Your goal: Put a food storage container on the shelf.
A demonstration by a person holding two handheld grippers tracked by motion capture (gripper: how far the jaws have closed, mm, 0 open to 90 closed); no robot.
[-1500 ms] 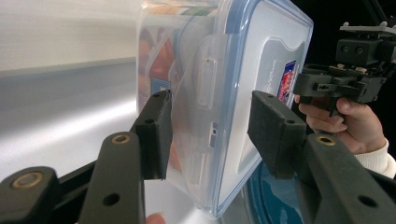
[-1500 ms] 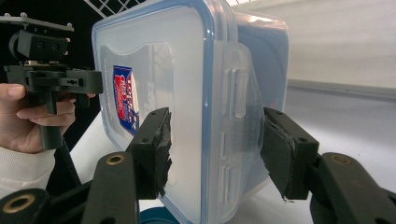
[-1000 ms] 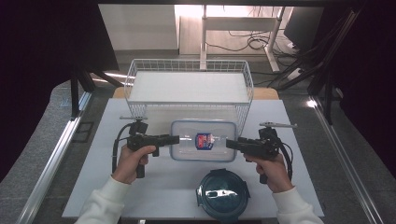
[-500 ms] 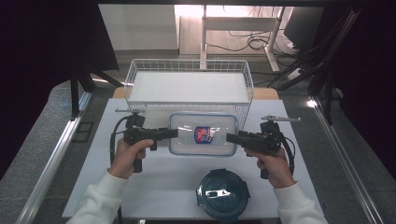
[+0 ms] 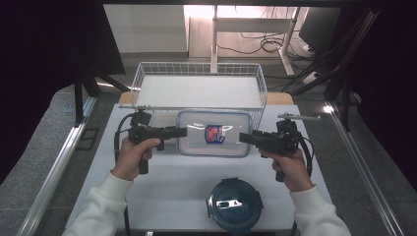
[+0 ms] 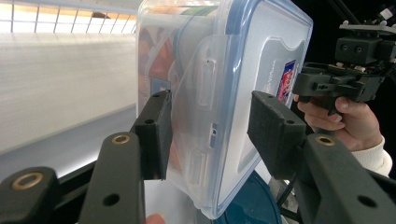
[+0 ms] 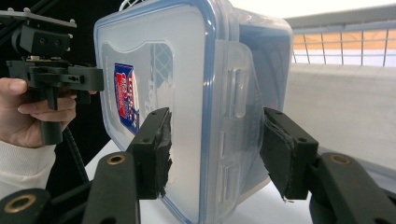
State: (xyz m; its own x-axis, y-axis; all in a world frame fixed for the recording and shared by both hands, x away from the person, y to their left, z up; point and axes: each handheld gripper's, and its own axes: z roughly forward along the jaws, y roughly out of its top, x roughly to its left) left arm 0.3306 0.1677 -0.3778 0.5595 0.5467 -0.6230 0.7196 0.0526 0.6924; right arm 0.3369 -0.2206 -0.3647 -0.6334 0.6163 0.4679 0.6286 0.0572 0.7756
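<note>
A clear rectangular food container (image 5: 214, 132) with a blue-rimmed snap lid and a red-and-blue label hangs level above the white table, just in front of the wire basket. My left gripper (image 5: 183, 132) is shut on its left end and my right gripper (image 5: 243, 137) on its right end. In the left gripper view the container (image 6: 224, 93) stands edge-on between the pads (image 6: 156, 135), with the other gripper beyond it. In the right gripper view the container (image 7: 196, 93) sits the same way between the worn pads (image 7: 280, 154).
A white wire basket (image 5: 196, 66) stands behind the container at the back of the table (image 5: 162, 187). A round dark-blue container (image 5: 233, 206) sits near the front edge between the two forearms. Metal rails run along both sides.
Both grippers have risen together with the container between them, and it now sits higher in the high view, closer to the basket's front wall.
</note>
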